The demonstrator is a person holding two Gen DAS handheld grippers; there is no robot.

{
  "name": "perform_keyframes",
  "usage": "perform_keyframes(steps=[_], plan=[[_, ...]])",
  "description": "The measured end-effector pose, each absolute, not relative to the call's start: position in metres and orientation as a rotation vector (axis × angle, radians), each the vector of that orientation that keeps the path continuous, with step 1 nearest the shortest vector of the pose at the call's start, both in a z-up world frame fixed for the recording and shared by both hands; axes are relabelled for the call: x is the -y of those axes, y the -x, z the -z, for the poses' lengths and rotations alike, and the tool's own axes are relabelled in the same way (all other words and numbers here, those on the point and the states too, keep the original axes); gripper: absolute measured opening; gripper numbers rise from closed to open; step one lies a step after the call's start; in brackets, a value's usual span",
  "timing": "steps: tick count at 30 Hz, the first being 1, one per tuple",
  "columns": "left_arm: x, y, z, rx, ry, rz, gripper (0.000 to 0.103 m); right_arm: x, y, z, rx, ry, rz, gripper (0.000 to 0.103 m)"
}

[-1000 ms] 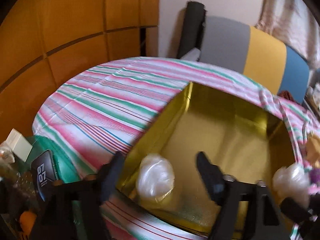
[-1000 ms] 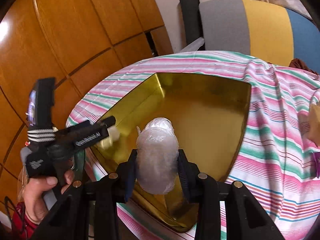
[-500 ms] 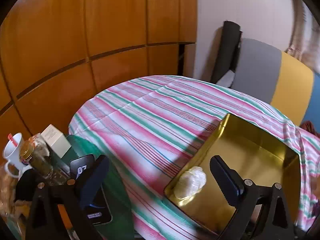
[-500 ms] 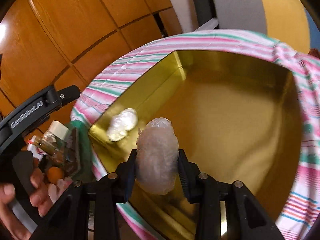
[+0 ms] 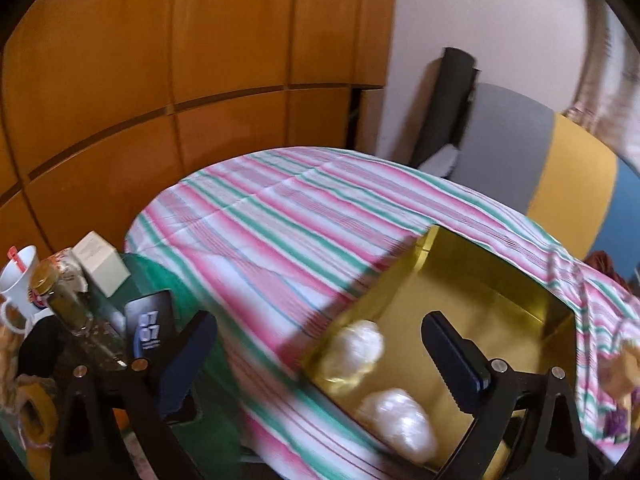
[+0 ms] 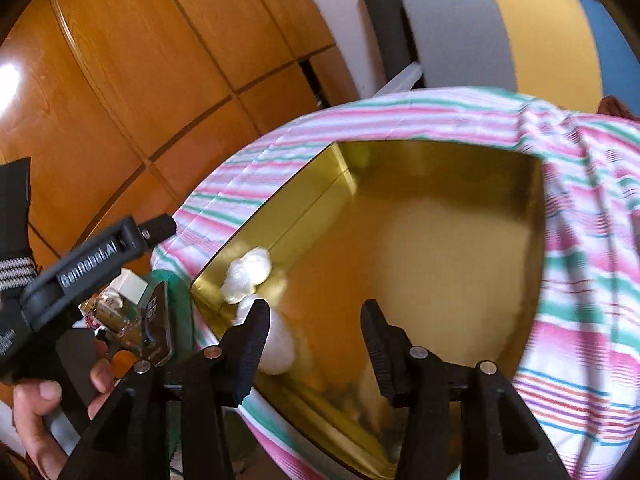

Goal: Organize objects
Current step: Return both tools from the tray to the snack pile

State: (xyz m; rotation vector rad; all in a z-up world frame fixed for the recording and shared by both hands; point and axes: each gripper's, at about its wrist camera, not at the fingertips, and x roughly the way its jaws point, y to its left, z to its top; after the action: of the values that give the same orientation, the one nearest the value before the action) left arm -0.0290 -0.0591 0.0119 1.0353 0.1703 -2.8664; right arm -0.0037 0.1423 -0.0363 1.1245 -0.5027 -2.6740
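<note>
Both grippers — left gripper (image 5: 320, 354) wide, right gripper (image 6: 314, 330) just opening (empty) — above two wrapped bundles (image 5: 354, 348) in the gold tin (image 6: 440, 168).

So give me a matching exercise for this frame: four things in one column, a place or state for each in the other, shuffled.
Things:
1. wrapped bundles
2. white mug
3. left tongs
4. striped cloth

Places or states:
A. spread under the gold tin
B. lying inside the tin
C. wide open, holding nothing
D. among the clutter at far left in the left view

Pairs: 1-B, 2-D, 3-C, 4-A
</note>
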Motion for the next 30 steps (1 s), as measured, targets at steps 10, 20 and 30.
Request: perform_keyframes(steps=[10,20,30], plan=[[-0.023,0.004,-0.005,0.114,-1.142,3.047,0.103,-0.199,-0.03,0.023,0.512,-1.093,2.845,0.048],[-0.094,-0.034,0.006,0.416,-1.226,3.149,0.103,-0.275,-0.078,0.038,0.62,-1.19,2.988,0.048],[-0.136,-0.056,0.011,0.503,-1.293,3.202,0.103,-0.342,-0.129,0.053,0.695,-1.282,3.149,0.048]])
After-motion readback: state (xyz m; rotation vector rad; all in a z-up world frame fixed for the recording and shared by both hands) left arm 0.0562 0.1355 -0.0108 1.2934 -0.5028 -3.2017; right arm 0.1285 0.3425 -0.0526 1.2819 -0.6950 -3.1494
